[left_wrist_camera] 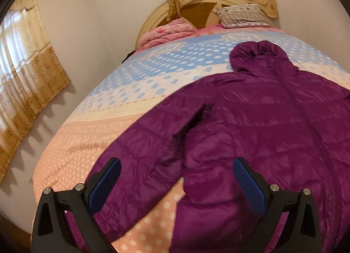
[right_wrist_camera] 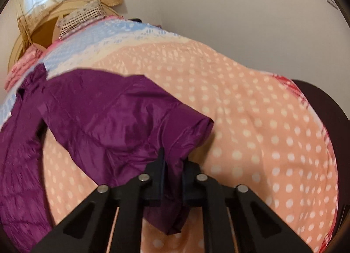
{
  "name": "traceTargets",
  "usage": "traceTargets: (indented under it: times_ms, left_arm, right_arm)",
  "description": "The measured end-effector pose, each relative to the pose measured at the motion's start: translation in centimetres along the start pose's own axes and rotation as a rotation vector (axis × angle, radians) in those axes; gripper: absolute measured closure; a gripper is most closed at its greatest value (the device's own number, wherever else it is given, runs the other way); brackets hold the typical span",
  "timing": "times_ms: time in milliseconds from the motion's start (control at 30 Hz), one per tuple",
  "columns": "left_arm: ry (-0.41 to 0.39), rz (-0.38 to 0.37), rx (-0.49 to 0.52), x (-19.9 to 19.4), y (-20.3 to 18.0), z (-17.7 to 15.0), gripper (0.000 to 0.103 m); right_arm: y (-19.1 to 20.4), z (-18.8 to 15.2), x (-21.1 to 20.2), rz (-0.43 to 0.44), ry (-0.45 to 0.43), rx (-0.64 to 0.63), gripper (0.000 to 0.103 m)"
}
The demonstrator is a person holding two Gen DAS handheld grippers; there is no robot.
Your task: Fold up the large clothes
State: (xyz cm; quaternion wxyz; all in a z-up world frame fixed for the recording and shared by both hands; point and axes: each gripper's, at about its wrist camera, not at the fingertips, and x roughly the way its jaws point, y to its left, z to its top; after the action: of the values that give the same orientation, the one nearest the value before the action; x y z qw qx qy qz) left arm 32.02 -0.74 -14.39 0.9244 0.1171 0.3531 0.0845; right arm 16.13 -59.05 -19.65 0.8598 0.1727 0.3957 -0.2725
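Observation:
A purple quilted hooded jacket [left_wrist_camera: 262, 121] lies front up on the bed, hood toward the headboard. Its left sleeve [left_wrist_camera: 135, 165] runs down toward the near edge. My left gripper [left_wrist_camera: 176, 178] is open and empty, hovering just above that sleeve and the jacket's side. In the right wrist view my right gripper [right_wrist_camera: 174, 165] is shut on the jacket's right sleeve [right_wrist_camera: 122, 117], near the cuff, and holds it lifted off the bedspread. The jacket body [right_wrist_camera: 17, 143] shows at the left edge.
The bed has a dotted bedspread [left_wrist_camera: 91, 139], peach near me and blue farther off. A pink folded quilt [left_wrist_camera: 166, 31] and a pillow [left_wrist_camera: 242, 16] lie at the round headboard. Walls and curtains [left_wrist_camera: 28, 66] surround the bed. A dark footboard [right_wrist_camera: 323, 117] is at right.

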Motion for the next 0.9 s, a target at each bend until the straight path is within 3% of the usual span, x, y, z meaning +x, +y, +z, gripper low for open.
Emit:
traceTargets:
  times_ms: [200, 367, 667, 900]
  left_arm:
    - [-0.008, 0.017, -0.060, 1.2, 2.1, 1.9, 0.001]
    - [-0.015, 0.030, -0.089, 1.7, 3.6, 3.1, 0.001]
    - [-0.025, 0.053, -0.111, 3.0, 5.7, 3.9, 0.001]
    - [0.011, 0.078, -0.109, 4.7, 6.2, 3.4, 0.001]
  right_arm:
    - [4.3, 4.6, -3.6, 0.043, -0.131, -0.076, 0.092]
    - [12.0, 6.7, -6.2, 0.120, -0.212, -0.204, 0.092]
    - [27.3, 4.4, -4.4, 0.275, -0.229, -0.427, 0.092]
    - [35.2, 1.1, -1.6, 0.342, -0.185, -0.537, 0.090]
